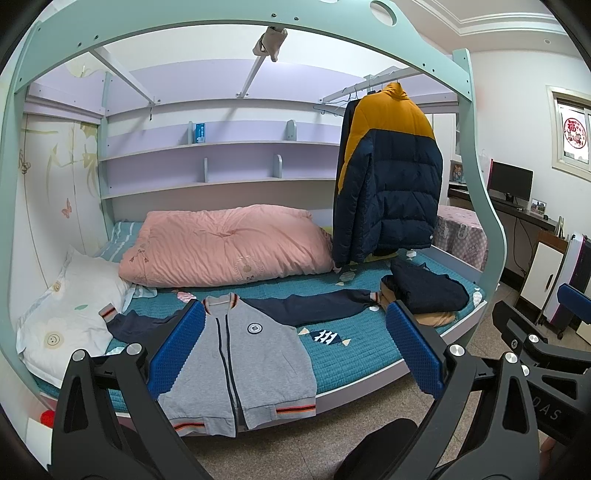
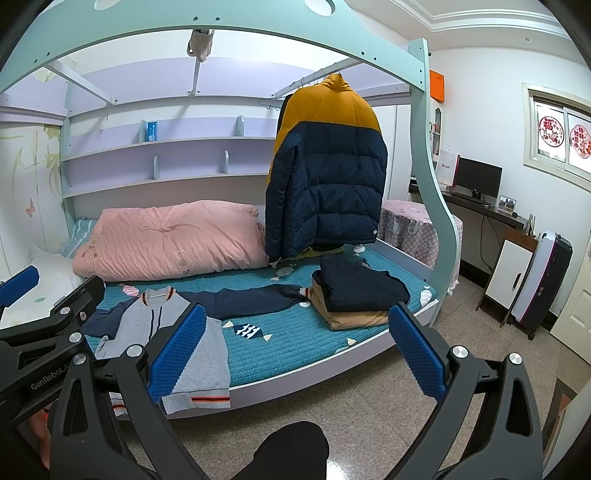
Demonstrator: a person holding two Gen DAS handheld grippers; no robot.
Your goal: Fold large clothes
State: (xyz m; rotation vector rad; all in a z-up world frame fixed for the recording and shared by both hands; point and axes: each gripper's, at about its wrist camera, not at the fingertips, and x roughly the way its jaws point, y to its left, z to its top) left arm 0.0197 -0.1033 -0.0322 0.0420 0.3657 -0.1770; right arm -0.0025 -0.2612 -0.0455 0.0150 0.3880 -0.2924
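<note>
A grey zip jacket (image 1: 255, 354) with navy sleeves lies spread flat, front up, on the teal bed cover, its hem at the near edge. It also shows in the right wrist view (image 2: 162, 317). My left gripper (image 1: 295, 350) is open and empty, held in front of the bed above the jacket's hem. My right gripper (image 2: 295, 350) is open and empty, to the right of the jacket, off the bed edge. A folded stack of navy and tan clothes (image 1: 424, 295) sits at the bed's right end and also shows in the right wrist view (image 2: 358, 295).
A pink quilt (image 1: 229, 247) and a white pillow (image 1: 70, 310) lie at the back and left. A navy and yellow puffer coat (image 1: 388, 173) hangs over the bed's right end. The bunk frame (image 1: 221, 22) arches overhead. A desk with a monitor (image 2: 478, 179) and a suitcase (image 2: 543, 280) stand at right.
</note>
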